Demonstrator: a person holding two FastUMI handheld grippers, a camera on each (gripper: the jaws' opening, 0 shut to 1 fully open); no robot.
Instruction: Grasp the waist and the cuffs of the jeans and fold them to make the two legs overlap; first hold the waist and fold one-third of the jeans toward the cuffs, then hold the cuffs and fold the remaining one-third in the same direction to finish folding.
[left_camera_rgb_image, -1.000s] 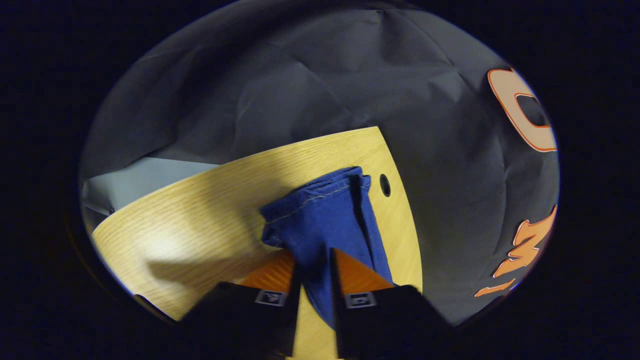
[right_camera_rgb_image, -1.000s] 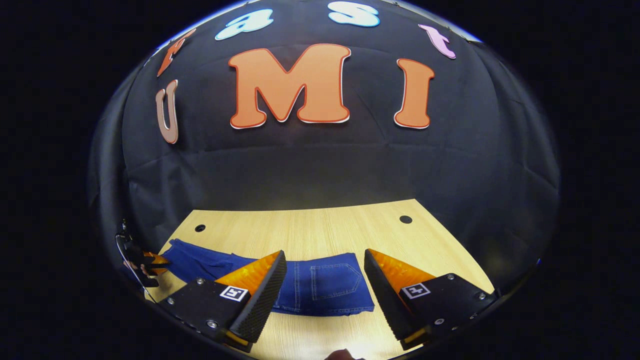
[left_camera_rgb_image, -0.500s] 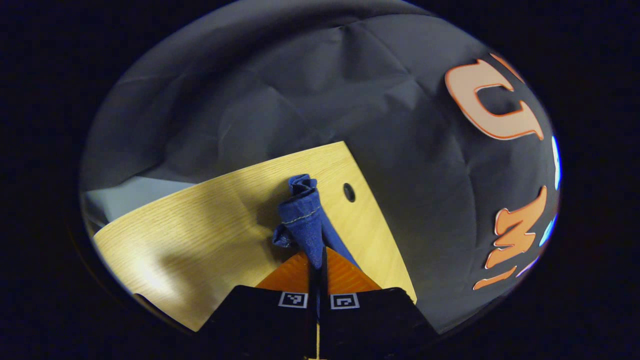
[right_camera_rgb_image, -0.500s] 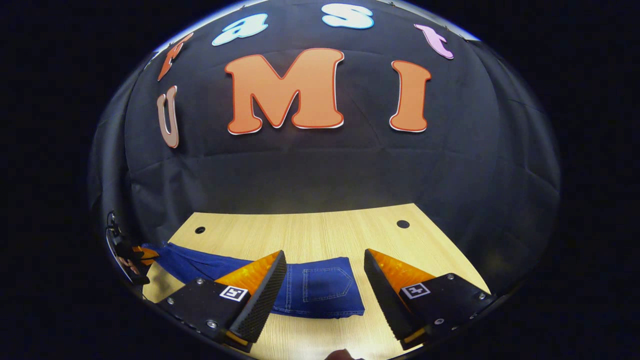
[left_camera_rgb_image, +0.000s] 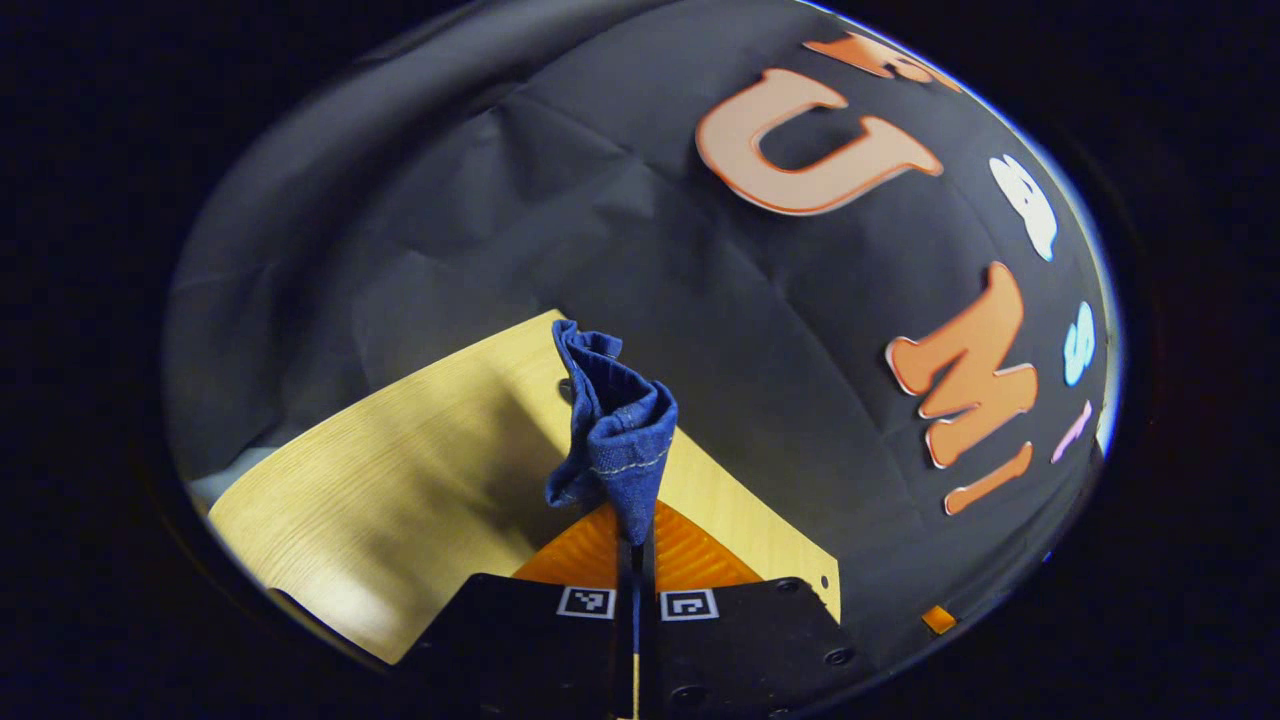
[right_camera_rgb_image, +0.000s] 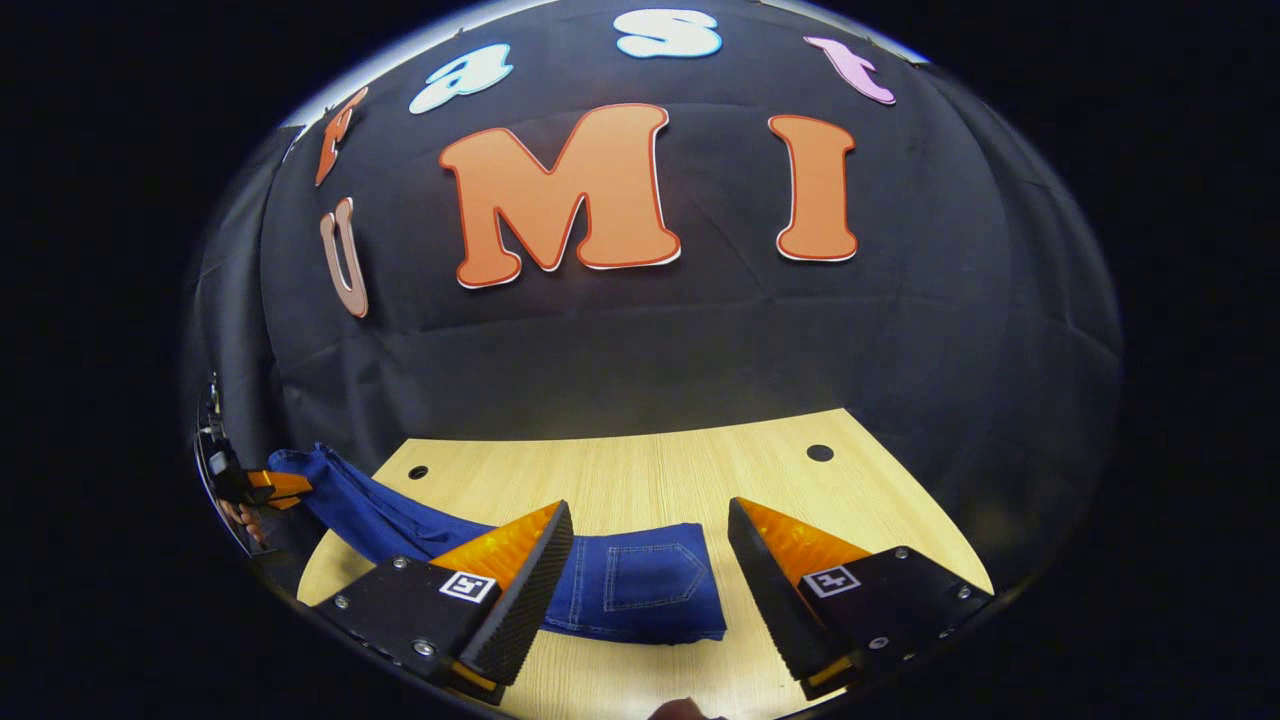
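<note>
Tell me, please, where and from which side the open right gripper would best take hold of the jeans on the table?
Probably the waist edge of the jeans, the flat end beside the back pocket, directly ahead between the right gripper fingers. Come down from above, toward its near corner: that end lies flat on the table, while the left gripper holds the cuffs raised.

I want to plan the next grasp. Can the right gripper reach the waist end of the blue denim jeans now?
Probably yes: the right gripper is open, and the waist end of the blue denim jeans lies flat on the wooden table straight ahead.

Each claw has orange fingers, black marker-tagged mounts, screws.
</note>
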